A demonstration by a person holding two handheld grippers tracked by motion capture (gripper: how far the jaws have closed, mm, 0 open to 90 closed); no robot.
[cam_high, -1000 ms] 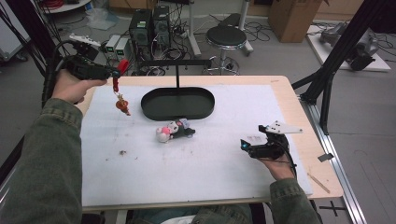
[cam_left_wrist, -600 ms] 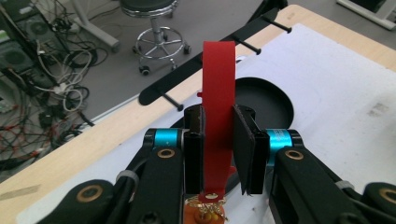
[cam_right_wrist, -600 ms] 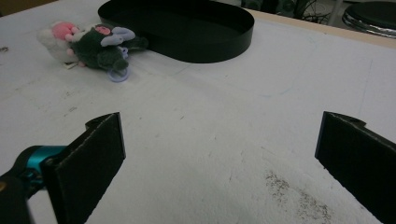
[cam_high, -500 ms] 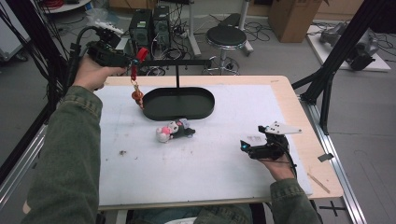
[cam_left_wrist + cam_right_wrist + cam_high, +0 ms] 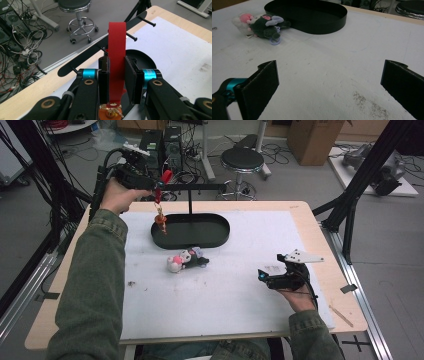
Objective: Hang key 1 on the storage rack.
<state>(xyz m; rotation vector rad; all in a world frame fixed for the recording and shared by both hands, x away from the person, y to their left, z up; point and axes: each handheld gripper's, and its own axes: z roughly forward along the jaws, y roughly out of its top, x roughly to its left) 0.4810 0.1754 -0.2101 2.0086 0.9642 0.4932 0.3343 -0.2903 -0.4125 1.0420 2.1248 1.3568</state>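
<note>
Keychain [image 5: 161, 218] on its red strap [image 5: 116, 60] is now carried up from the bench's [image 5: 310, 215] left edge to the rack [image 5: 192, 186], pinched in the left tongs [image 5: 161, 181]; hanging looks imminent. Right tongs [image 5: 263, 276] are kept wide, idle.

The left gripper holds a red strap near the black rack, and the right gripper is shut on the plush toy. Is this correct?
Not quite. The right gripper is open and holds nothing; in the right gripper view the plush toy lies apart, beside the black tray. The left gripper does hold the red strap.
</note>
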